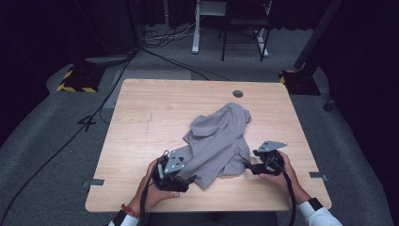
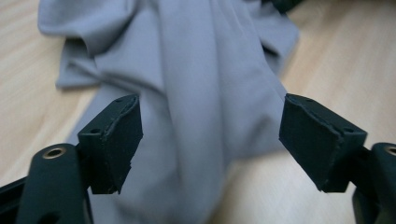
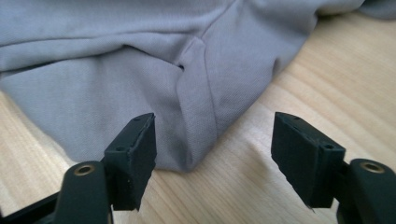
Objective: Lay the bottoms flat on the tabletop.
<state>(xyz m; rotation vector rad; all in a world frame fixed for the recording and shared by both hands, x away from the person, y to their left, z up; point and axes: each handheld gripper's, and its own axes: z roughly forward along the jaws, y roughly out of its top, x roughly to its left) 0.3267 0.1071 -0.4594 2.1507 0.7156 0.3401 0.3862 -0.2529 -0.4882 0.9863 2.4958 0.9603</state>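
A crumpled grey garment lies in a heap on the wooden table, right of its middle. My left gripper rests at the heap's near left corner, jaws open. In the left gripper view a fold of the grey cloth runs between the wide-apart pads without being pinched. My right gripper sits at the garment's near right edge, also open. Between its pads in the right gripper view lies a seamed corner of the cloth, flat on the wood.
A round cable hole sits near the table's far edge. Beyond the table stand a white desk leg, a dark chair frame and floor cables. Bare wood spans the table's left half.
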